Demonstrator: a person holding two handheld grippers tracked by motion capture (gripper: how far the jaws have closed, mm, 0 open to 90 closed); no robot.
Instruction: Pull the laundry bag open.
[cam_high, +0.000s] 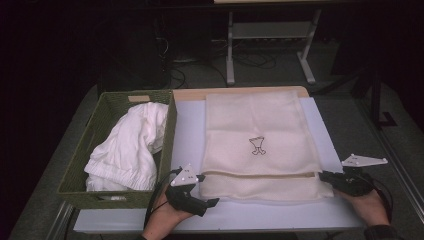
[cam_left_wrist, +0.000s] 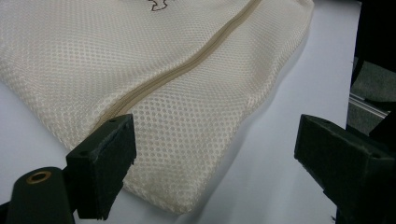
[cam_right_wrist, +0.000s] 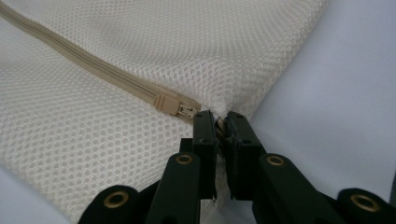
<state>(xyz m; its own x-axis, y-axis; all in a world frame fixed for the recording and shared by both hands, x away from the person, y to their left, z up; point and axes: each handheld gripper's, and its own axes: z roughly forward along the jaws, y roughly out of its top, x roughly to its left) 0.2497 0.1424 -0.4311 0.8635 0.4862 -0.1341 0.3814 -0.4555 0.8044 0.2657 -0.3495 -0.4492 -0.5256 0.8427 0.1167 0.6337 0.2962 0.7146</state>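
A cream mesh laundry bag (cam_high: 260, 125) with a small dark emblem lies flat on the white table (cam_high: 189, 131). A tan zipper (cam_left_wrist: 187, 70) runs along its near part. At the bag's near left corner my left gripper (cam_high: 207, 189) stands open, and the corner of the mesh bag (cam_left_wrist: 177, 140) lies between its jaws, untouched. My right gripper (cam_high: 324, 176) is shut on the bag's near right corner. In the right gripper view the jaws (cam_right_wrist: 222, 126) pinch the fabric just past the zipper slider (cam_right_wrist: 172, 105), which sits at the zipper's end.
A green woven basket (cam_high: 172, 120) stands at the table's left, holding crumpled white garments (cam_high: 130, 145). The floor and a metal table frame (cam_high: 231, 45) lie beyond the far edge. The table's near edge runs just below both hands.
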